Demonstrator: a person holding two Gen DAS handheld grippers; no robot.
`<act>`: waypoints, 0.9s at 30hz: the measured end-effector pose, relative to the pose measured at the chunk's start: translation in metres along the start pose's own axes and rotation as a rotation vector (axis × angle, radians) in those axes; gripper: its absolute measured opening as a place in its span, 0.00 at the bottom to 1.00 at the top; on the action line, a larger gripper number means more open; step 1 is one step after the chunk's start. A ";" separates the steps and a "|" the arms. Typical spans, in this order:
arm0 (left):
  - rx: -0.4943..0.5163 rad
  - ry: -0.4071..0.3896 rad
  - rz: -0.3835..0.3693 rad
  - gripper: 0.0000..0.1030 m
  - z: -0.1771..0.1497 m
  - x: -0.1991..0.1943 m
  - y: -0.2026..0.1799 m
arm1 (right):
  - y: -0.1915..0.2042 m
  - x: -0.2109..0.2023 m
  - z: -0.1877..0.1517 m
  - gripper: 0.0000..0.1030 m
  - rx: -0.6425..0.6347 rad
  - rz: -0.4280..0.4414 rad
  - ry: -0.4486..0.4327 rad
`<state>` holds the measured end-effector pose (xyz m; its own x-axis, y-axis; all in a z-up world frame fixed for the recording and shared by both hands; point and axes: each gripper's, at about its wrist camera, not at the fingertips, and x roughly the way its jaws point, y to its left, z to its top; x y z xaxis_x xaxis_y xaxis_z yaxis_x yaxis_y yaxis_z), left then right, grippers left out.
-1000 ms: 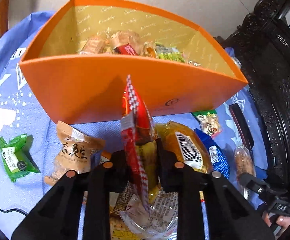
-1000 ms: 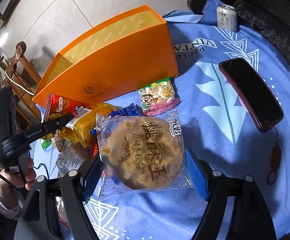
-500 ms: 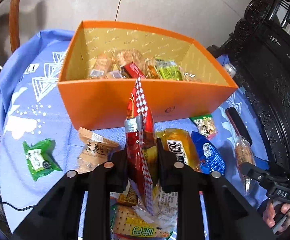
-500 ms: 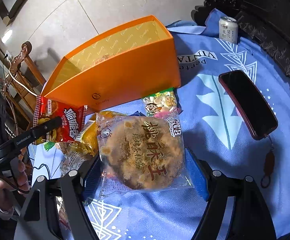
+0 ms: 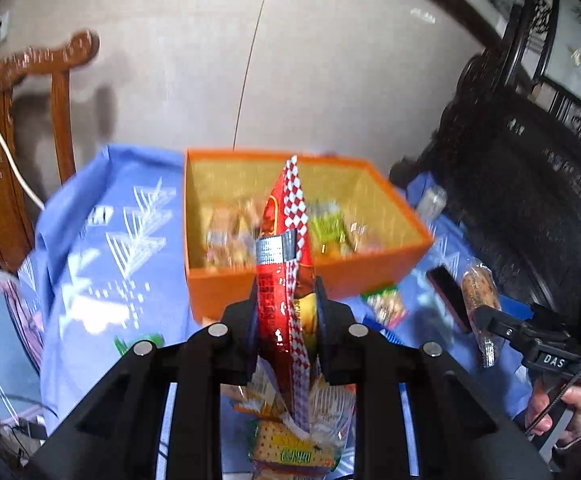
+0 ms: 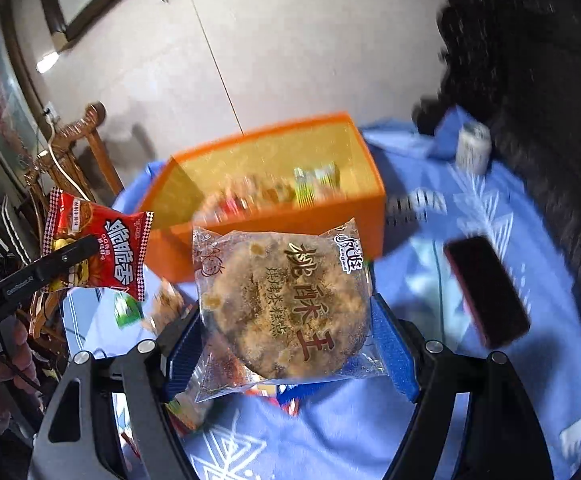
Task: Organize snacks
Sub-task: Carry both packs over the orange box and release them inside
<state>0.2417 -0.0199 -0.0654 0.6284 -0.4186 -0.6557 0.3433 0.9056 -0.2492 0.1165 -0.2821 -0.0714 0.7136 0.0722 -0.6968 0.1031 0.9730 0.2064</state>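
Left wrist view: left tool (image 5: 286, 300) at lower centre, pressed together on a red crinkly snack packet with checkered edges (image 5: 284, 276), held edge-on and upright in front of an open orange cardboard box (image 5: 218, 292) at frame centre, part-filled with blurred snacks, on a blue patterned cloth surface (image 5: 102, 264). Right wrist view: right tool (image 6: 286, 332) at lower centre, spread wide yet gripping a clear-wrapped round brown pastry (image 6: 286, 304) between blue pads, just below the box; dark phone (image 6: 486, 292) at right.
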 end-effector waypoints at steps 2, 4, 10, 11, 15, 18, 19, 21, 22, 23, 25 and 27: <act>0.016 -0.041 -0.004 0.21 0.016 -0.010 -0.002 | 0.005 -0.004 0.017 0.76 -0.016 0.007 -0.036; 0.028 -0.073 -0.004 0.21 0.032 -0.014 -0.004 | 0.011 -0.005 0.035 0.76 -0.033 0.012 -0.068; 0.087 -0.149 0.010 0.21 0.089 -0.007 -0.014 | 0.028 0.004 0.097 0.76 -0.091 0.024 -0.162; 0.098 -0.153 0.017 0.21 0.097 -0.003 -0.016 | 0.030 0.008 0.106 0.76 -0.098 0.023 -0.168; 0.062 -0.101 0.064 0.79 0.130 0.029 -0.013 | 0.035 0.037 0.139 0.90 -0.109 0.029 -0.150; -0.023 -0.104 0.105 0.96 0.136 0.031 -0.004 | 0.041 0.044 0.148 0.95 -0.137 -0.023 -0.153; -0.033 -0.095 0.090 0.96 0.135 0.031 -0.003 | 0.041 0.042 0.146 0.95 -0.136 -0.019 -0.155; -0.034 -0.083 0.080 0.96 0.127 0.028 0.000 | 0.038 0.040 0.136 0.95 -0.128 -0.009 -0.150; -0.032 -0.079 0.082 0.96 0.123 0.027 0.000 | 0.036 0.040 0.127 0.95 -0.126 -0.004 -0.131; -0.030 -0.071 0.086 0.96 0.117 0.026 0.001 | 0.035 0.041 0.122 0.95 -0.124 0.000 -0.118; -0.028 -0.051 0.086 0.96 0.106 0.026 0.005 | 0.033 0.042 0.104 0.95 -0.126 0.007 -0.079; -0.028 -0.028 0.091 0.96 0.088 0.024 0.006 | 0.030 0.043 0.086 0.95 -0.134 0.008 -0.043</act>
<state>0.3208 -0.0304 -0.0200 0.6753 -0.3363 -0.6564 0.2646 0.9412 -0.2100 0.2098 -0.2686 -0.0365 0.7433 0.0737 -0.6649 0.0054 0.9932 0.1161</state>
